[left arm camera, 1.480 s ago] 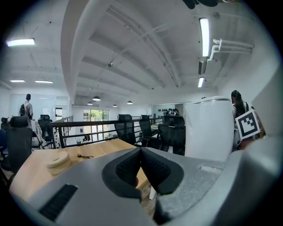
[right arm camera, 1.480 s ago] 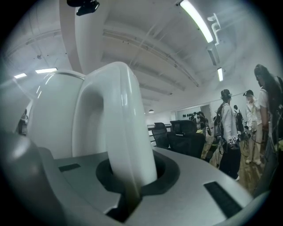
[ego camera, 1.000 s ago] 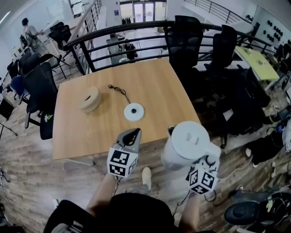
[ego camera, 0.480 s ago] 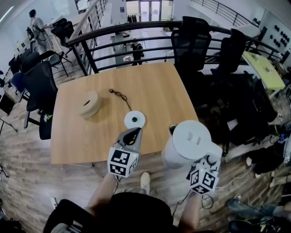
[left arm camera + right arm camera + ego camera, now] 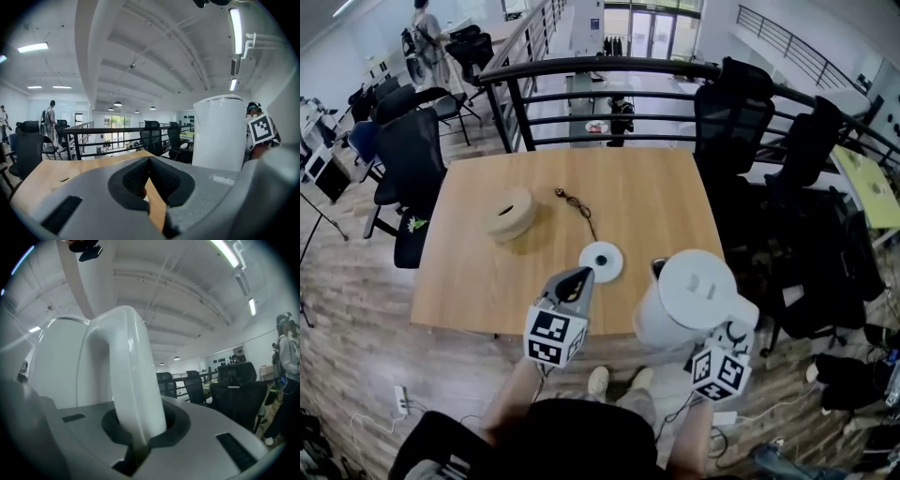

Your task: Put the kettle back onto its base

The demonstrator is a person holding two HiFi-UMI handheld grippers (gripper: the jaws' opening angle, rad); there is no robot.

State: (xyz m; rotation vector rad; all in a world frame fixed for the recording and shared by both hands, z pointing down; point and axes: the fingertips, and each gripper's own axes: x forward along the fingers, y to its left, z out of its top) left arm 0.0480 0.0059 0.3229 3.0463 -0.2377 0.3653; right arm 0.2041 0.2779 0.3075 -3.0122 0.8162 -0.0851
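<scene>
Right gripper (image 5: 733, 328): jaws pinched on the kettle's handle (image 5: 132, 380); the white loop runs up from between the pads.
Left gripper (image 5: 575, 278): jaws pressed together, nothing between them; tip points over the table's near edge.
Kettle (image 5: 689, 295): white, lid shut, upright, carried off the surface at the table's near right corner. Close on the left gripper's right.
Base (image 5: 601, 262): white disc flat on the table, just beyond the left gripper's tip and left of the kettle. Kettle not on it.
Surface: square light wooden table (image 5: 637, 187). A black cord (image 5: 577, 204) trails from the base toward the far side; a tan ring (image 5: 509, 213) lies left of it, well apart.
Room: open office loft, plank floor (image 5: 356, 366), black railing (image 5: 609, 67) behind the table, black office chairs (image 5: 731, 108) left and right, strip lights overhead.
Count: two grippers, one kettle, one base, one cord, one ring, one table.
</scene>
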